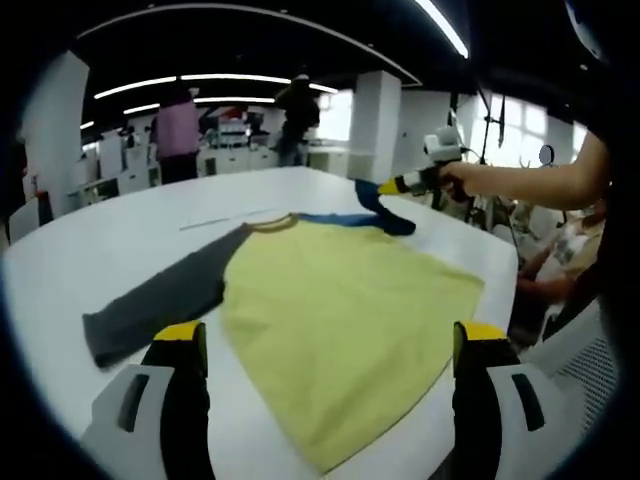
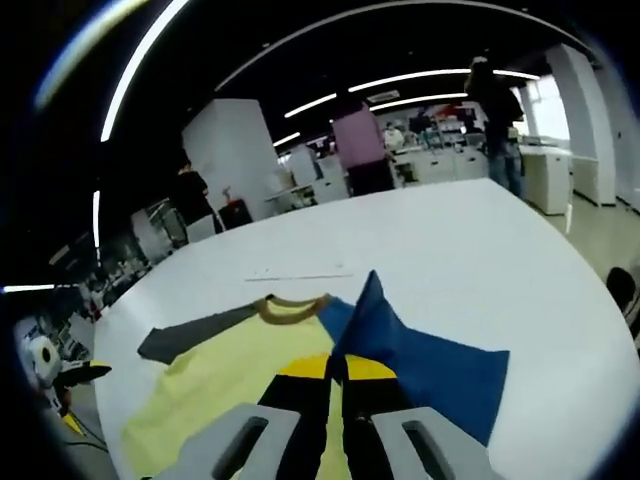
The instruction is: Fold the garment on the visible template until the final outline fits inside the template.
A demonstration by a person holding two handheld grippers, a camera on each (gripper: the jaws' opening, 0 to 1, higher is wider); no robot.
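A long-sleeved shirt lies flat on the white table (image 1: 110,235). It has a yellow body (image 1: 340,300), a grey sleeve (image 1: 160,305) stretched to the left and a blue sleeve (image 1: 385,215) at the far right. My left gripper (image 1: 330,340) hovers open at the near hem, jaws wide apart with nothing between them. The right gripper (image 1: 400,185), held by a hand, is shut on the blue sleeve's end. In the right gripper view my right gripper (image 2: 335,370) pinches the blue sleeve (image 2: 430,370), which is raised and folded over the yellow body (image 2: 220,385); the grey sleeve (image 2: 190,335) lies beyond.
A thin pale line (image 1: 225,220) marks the table beyond the collar (image 2: 290,305). Two people (image 1: 180,130) stand at white counters behind the table. The table's right edge (image 1: 505,270) drops off near a seated person and a mesh chair (image 1: 590,370).
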